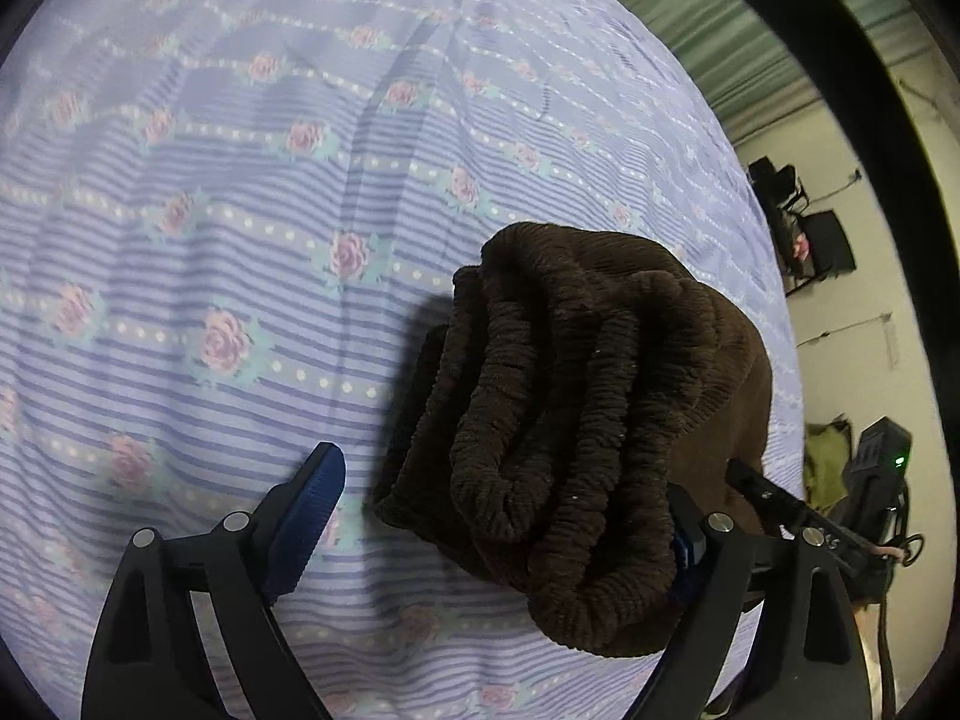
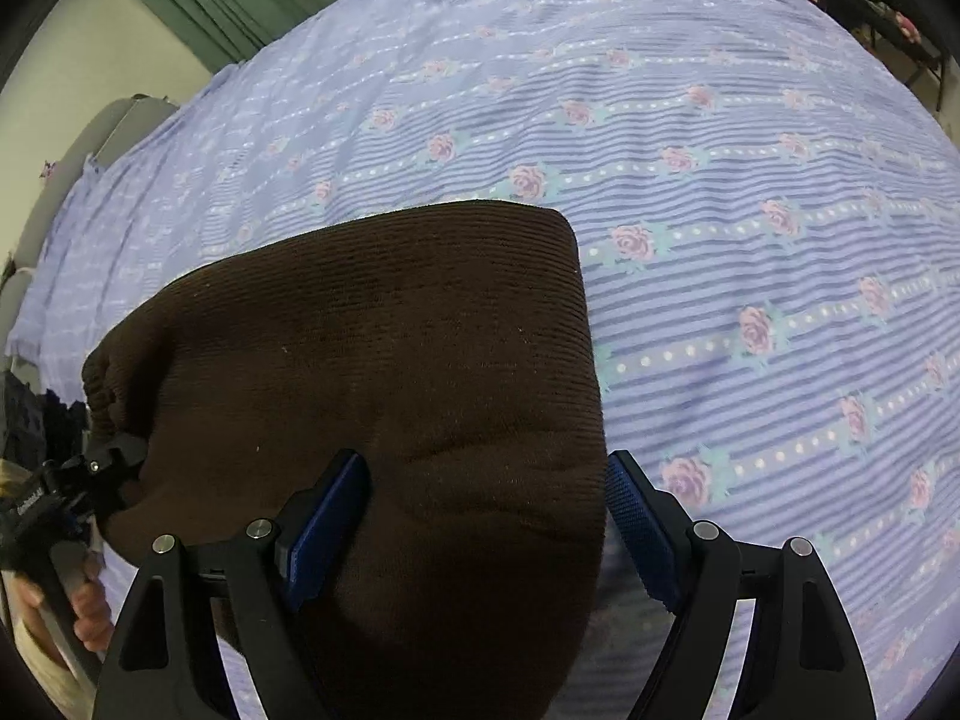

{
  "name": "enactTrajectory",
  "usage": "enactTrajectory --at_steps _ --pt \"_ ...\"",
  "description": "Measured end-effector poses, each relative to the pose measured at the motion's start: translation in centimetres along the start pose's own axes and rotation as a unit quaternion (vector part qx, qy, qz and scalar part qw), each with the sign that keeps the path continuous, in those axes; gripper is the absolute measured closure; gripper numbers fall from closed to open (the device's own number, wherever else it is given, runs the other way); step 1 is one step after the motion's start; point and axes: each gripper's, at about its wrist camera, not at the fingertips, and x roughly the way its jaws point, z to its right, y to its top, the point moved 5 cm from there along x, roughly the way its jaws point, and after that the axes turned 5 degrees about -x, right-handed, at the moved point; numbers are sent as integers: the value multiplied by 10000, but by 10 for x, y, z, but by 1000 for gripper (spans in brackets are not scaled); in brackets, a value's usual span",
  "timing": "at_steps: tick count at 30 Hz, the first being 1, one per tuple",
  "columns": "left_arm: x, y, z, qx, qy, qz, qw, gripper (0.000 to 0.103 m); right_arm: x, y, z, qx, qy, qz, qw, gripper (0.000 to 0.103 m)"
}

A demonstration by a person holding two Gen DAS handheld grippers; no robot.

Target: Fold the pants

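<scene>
**Folded brown pants on a floral bedsheet, seen from both wrist cameras**

A pair of dark brown corduroy pants [image 2: 384,360] is shown folded into a compact bundle and resting on a lilac striped bedsheet [image 2: 750,192] printed with pink roses. In the right wrist view, the flat upper face of the pants is seen, with one squared corner directed away from the camera. In the left wrist view, the same pants [image 1: 576,420] are seen from the side where the ribbed, gathered layers are stacked in several rolls.

The left gripper [image 1: 504,516] is held with its jaws spread wide. One blue pad [image 1: 312,516] stands clear of the pants on the sheet side; the other finger is largely hidden behind the cloth, so contact there cannot be told. No grip is shown.

The right gripper [image 2: 480,534] is likewise held apart, its jaws straddling the near edge of the pants, with one pad [image 2: 327,531] above the cloth and the other beside the pants, over the sheet. The left gripper's tip [image 2: 114,462] and a hand [image 2: 84,606] are visible beyond the far side of the pants.
</scene>
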Motion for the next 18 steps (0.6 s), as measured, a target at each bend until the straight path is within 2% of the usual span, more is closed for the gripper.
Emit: enactTrajectory --at_steps 5,12,14,17,18 --pt "13 -7 -8 -438 -449 -95 9980 12 6 -3 6 187 81 34 9998 23" --pt "25 -16 -19 -1092 -906 -129 9898 12 12 -3 8 253 60 11 9997 23" --pt "27 -13 -17 -1158 -960 -145 9885 15 13 -1 7 274 61 11 9996 23" --pt "25 -8 -12 -1158 -862 -102 9895 27 18 1 9 477 202 -24 9987 23" --pt "22 -7 -9 -1125 -774 -61 9906 32 19 1 9 576 288 -43 9979 27"
